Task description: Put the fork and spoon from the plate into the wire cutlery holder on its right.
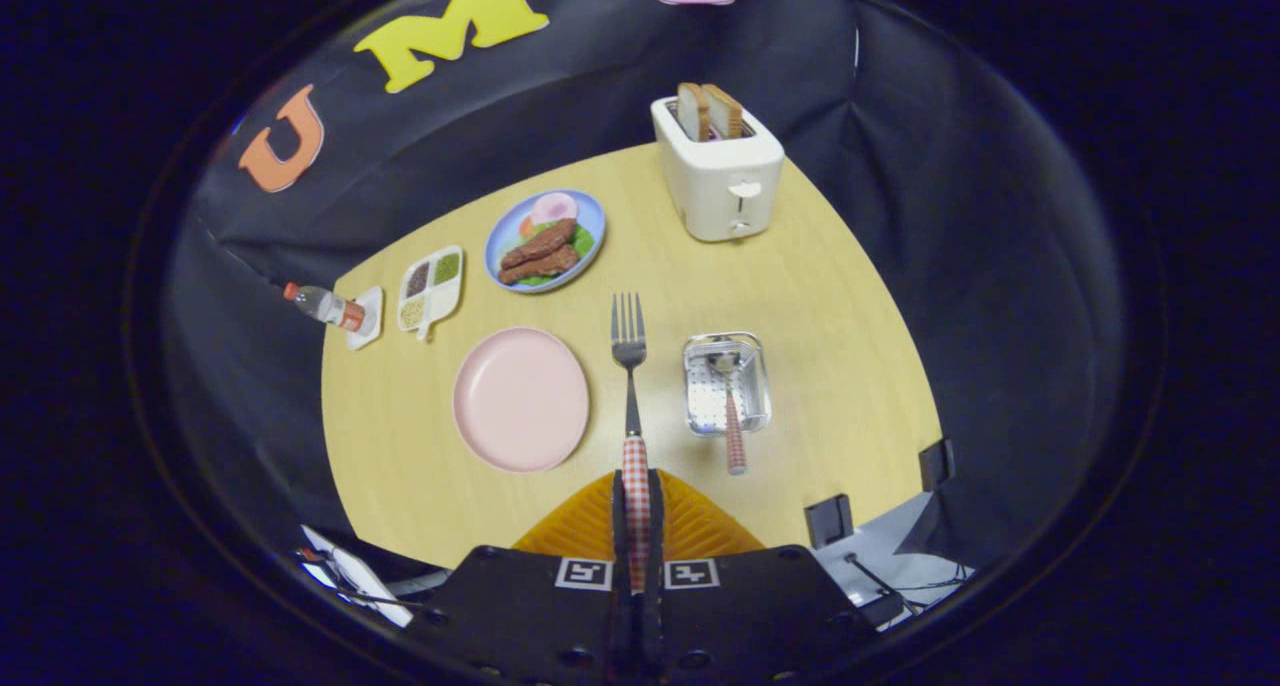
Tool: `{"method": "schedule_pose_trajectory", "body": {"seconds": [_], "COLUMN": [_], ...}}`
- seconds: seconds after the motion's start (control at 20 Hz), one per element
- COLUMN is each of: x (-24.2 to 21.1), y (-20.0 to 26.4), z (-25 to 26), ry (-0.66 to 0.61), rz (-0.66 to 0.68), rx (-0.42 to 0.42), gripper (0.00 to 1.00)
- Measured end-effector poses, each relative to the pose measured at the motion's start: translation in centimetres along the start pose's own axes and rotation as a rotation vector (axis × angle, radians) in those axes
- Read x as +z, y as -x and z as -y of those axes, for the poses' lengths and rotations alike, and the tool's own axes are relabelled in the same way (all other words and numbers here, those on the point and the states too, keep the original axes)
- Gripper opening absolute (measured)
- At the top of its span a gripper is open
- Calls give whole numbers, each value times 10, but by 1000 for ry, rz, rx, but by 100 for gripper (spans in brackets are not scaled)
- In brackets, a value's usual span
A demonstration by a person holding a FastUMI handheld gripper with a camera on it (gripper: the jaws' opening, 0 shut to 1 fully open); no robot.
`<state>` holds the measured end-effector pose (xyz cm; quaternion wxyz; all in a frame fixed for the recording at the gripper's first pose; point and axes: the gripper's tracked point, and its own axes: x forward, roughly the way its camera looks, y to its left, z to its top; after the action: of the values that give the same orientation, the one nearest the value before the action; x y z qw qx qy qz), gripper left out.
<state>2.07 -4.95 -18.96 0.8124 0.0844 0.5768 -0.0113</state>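
Pinched between the two fingers of the gripper (637, 506) is the checked handle of the fork (630, 366) — both fingers press on it from either side, and the fork's long axis runs straight ahead from them, tines pointing away toward the far side of the wooden table (850, 296). It hangs above the table, in the gap between plate and holder.

Going from the left: a small bottle (322, 306) lies on a little white dish at the table's edge, then a white divided tray (432, 288) with a different seasoning in each section. Beyond the fingers and to their left sits the pink plate (520, 398) — bare now, with neither utensil on it. Farther off, a blue plate (545, 240) carries toy meat strips, greens and a pink slice.

Right of the fork stands the wire cutlery holder (727, 383), near the fork but apart from it. It already contains the spoon (730, 406), bowl down inside, its checked handle sticking out over the near rim. Farthest back, a white toaster (717, 171) holds two bread slices.

By my reading, the coming move turns on one thing: the holder lies just to the fork's right, so the fork needs shifting rightward and lowering in beside the spoon.
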Motion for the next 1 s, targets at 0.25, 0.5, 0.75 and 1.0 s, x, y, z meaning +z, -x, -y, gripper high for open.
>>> {"method": "schedule_pose_trajectory", "body": {"seconds": [0.25,0.5,0.75,1.0], "x": [-1,-15,-17,-13], "y": [-18,-41,-58,-70], "z": [41,43,37,38], "ry": [50,11,-42,-91], "rz": [-152,-310,-420,-486], "rx": [-111,-107,-108,-140], "gripper": [4,4,4,4]}}
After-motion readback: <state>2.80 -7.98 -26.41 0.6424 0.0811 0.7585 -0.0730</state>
